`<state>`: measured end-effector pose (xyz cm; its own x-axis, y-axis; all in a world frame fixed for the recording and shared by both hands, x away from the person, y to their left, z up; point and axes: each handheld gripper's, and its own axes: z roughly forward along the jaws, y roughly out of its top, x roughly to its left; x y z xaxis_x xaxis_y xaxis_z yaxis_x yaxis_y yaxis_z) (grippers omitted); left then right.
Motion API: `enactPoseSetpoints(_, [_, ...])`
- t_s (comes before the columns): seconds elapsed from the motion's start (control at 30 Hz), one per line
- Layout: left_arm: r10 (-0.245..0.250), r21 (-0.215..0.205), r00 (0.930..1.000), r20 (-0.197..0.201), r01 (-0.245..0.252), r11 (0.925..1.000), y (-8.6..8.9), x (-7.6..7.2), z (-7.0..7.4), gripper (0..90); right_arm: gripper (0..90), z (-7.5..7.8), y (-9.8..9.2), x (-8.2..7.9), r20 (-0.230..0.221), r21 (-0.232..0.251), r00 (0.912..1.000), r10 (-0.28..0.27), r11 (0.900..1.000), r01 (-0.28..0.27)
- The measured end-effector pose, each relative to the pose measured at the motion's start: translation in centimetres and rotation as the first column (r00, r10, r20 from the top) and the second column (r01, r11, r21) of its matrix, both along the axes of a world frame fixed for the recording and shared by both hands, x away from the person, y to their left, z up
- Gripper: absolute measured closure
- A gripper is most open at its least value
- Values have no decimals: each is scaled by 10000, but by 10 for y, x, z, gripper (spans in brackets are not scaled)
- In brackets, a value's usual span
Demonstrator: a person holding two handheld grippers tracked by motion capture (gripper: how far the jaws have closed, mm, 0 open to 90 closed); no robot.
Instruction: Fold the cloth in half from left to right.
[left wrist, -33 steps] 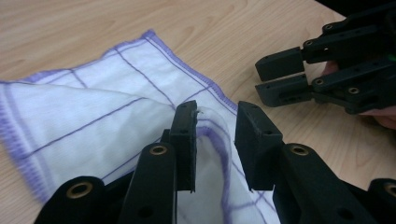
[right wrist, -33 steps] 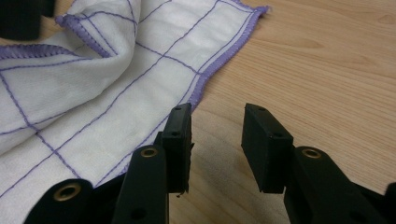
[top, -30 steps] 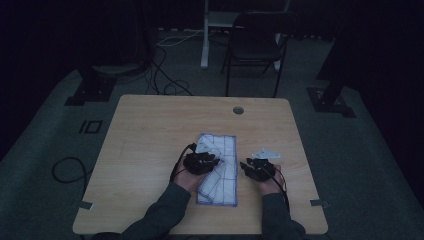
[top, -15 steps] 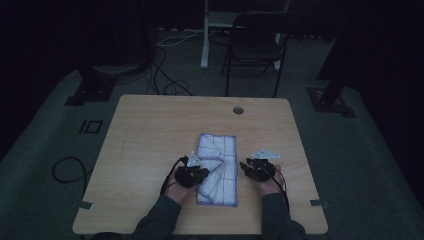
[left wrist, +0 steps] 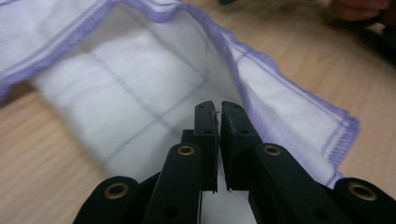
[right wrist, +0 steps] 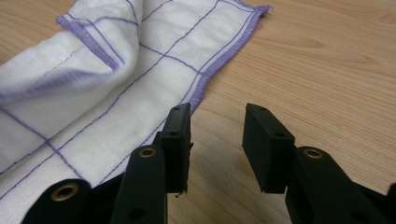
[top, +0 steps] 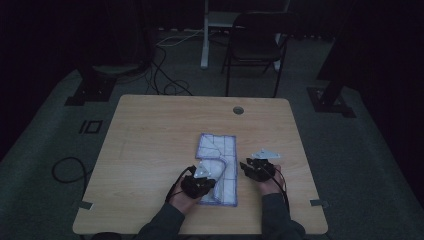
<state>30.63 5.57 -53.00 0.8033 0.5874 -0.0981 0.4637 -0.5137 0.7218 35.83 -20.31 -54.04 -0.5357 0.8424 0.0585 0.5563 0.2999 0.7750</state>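
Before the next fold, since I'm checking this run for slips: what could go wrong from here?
The left hand-held gripper has just been closing, and its jaws look pinched on very little of the cloth, so the fabric might slip out when lifted. The right hand-held gripper stands open beside the cloth's purple hem, over bare table; closing there could miss the edge. Pulling with one side alone may skew the fold.

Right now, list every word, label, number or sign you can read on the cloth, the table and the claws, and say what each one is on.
None: no readable text in any view.
The cloth carries purple grid lines and a purple hem, no print.
The table is bare wood grain.
The left claw and right claw are plain black.
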Motion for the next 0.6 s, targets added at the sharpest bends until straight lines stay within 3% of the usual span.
enactPoseSetpoints(0.23, [-539,74,9985,-14,539,9985,-15,-9,-6,851,622,0,0,0,7,16,10000,2,10000,-2])
enactPoseSetpoints(0.47, [-548,104,9985,39,547,9984,-17,-11,-9,838,617,4,2,-2,147,107,9998,101,9999,-103])
enactPoseSetpoints(0.6, [-602,-19,9975,382,603,9982,-15,-16,-9,825,613,9,8,-3,285,81,9992,285,9996,-287])
